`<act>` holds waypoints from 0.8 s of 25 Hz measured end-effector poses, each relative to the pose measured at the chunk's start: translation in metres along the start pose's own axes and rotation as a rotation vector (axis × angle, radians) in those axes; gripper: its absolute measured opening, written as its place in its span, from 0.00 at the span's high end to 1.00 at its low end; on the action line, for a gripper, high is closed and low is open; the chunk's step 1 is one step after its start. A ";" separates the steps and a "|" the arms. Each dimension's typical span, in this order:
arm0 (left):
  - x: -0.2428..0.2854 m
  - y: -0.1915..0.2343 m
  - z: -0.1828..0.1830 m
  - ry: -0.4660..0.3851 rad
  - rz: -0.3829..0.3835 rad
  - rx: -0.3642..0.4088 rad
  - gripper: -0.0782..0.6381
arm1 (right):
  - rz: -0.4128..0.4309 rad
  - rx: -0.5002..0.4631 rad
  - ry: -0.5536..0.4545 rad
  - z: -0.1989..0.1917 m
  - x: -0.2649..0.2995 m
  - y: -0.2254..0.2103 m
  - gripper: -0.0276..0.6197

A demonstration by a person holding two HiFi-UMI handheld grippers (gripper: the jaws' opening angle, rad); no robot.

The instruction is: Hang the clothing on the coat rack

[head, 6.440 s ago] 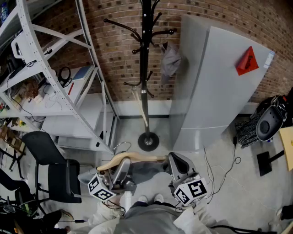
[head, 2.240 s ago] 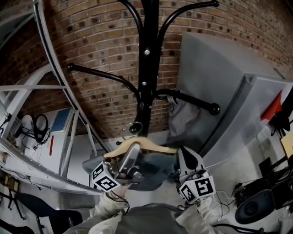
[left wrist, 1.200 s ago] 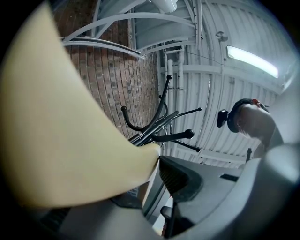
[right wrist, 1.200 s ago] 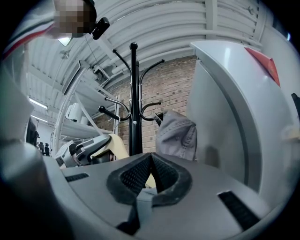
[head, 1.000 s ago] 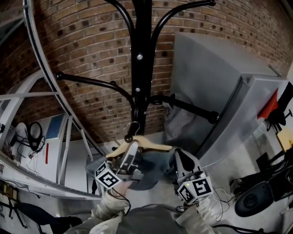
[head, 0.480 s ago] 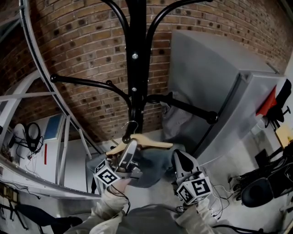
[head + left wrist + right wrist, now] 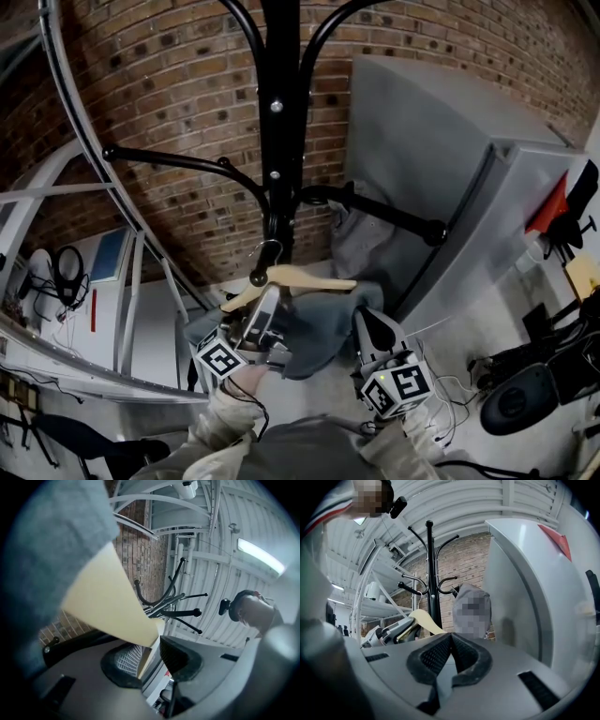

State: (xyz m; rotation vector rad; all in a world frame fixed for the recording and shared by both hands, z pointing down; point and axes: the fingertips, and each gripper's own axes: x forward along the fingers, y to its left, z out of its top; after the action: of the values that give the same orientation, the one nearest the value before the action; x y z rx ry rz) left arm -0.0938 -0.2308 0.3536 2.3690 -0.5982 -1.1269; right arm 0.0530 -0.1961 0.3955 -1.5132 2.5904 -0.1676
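Observation:
A black coat rack (image 7: 281, 112) stands against the brick wall. I hold a wooden hanger (image 7: 298, 277) up to it, and the hanger's metal hook (image 7: 265, 257) is right at the pole, just below a side arm (image 7: 178, 161). Whether the hook touches the rack I cannot tell. A grey-blue garment (image 7: 319, 328) drapes from the hanger. My left gripper (image 7: 271, 302) is shut on the hanger (image 7: 108, 606), with the garment (image 7: 51, 550) beside it. My right gripper (image 7: 364, 321) is shut on a fold of the garment (image 7: 445, 686). The right gripper view shows the rack (image 7: 432, 573) and the hanger (image 7: 424, 619) ahead.
Another grey garment (image 7: 361, 230) hangs from the rack's right arm (image 7: 394, 217). A tall grey cabinet (image 7: 450, 178) stands close on the right. White metal shelving (image 7: 84, 234) with small items fills the left. Cables and black gear (image 7: 525, 394) lie on the floor at right.
Over the last seconds I came close to the rack. Within the last second both grippers lifted the hanger and garment slightly, and the hook came up against the pole.

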 end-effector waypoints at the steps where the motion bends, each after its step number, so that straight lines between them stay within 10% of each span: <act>1: -0.001 0.001 -0.001 0.001 0.006 -0.002 0.74 | 0.001 0.001 0.002 0.000 -0.001 0.000 0.92; 10: -0.017 -0.003 -0.017 0.033 0.053 0.033 0.74 | 0.037 0.015 0.005 -0.006 -0.007 0.007 0.92; 20: -0.040 -0.020 -0.031 0.160 0.156 0.263 0.74 | 0.129 0.031 0.021 -0.014 0.002 0.030 0.92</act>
State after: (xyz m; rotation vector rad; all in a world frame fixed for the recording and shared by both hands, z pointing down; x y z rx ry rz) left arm -0.0878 -0.1863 0.3840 2.5478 -0.9038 -0.8244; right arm 0.0241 -0.1830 0.4041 -1.3367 2.6785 -0.2095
